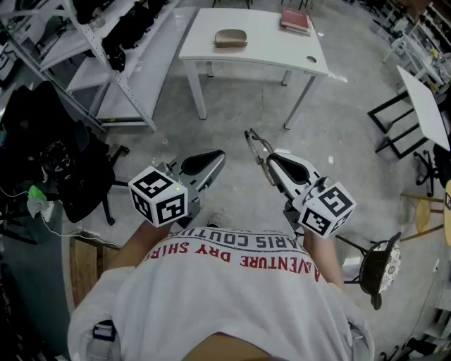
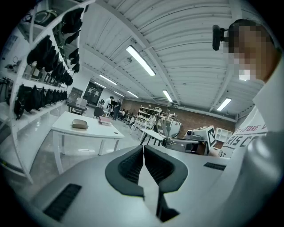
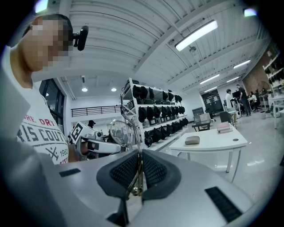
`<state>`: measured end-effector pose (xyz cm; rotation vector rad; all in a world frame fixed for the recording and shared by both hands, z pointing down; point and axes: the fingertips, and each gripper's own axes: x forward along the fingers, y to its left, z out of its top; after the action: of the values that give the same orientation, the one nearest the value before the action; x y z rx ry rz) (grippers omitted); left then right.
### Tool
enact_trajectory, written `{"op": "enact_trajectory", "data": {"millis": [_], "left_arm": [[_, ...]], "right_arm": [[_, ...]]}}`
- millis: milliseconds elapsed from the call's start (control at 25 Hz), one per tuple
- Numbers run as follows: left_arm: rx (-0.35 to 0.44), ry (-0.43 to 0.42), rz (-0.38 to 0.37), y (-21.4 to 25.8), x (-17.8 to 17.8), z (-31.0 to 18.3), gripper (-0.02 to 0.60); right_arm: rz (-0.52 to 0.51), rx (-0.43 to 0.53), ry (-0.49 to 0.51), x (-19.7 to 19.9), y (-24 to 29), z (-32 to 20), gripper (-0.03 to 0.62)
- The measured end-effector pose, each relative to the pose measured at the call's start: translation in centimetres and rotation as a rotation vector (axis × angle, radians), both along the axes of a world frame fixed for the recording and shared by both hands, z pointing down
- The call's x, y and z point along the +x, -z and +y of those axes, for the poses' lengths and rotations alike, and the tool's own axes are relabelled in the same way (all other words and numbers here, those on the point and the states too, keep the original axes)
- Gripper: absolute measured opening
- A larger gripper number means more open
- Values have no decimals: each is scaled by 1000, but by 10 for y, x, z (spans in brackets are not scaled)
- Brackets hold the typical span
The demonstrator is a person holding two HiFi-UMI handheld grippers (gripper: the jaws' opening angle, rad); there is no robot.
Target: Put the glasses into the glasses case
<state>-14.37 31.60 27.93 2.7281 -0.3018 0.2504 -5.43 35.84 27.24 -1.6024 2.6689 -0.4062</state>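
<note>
At left, empty left gripper (image 1: 210, 162), jaws pressed together, level over floor; far ahead on white table (image 1: 282, 49), glasses case (image 1: 230, 38); at right, glasses (image 1: 256, 145) pinched by thin temple in right gripper (image 1: 273, 168), lenses sticking out beyond jaws, well apart from case

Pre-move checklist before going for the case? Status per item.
1. Glasses gripped: ok, right gripper is shut on their thin metal frame.
2. Left gripper free: ok, jaws together, nothing between them.
3. Glasses case open: not ok, it looks closed.
4. Case within reach: not ok, the table stands well ahead across the floor.
5. Space round the case: ok, the book lies apart from it.
</note>
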Motion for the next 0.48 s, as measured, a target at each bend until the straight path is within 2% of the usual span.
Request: {"op": "enact_trajectory", "data": {"millis": [480], "left_arm": [[54,-9,46,16,8,40,29]], "right_arm": [[49,32,-27,12,12,39,37]]}}
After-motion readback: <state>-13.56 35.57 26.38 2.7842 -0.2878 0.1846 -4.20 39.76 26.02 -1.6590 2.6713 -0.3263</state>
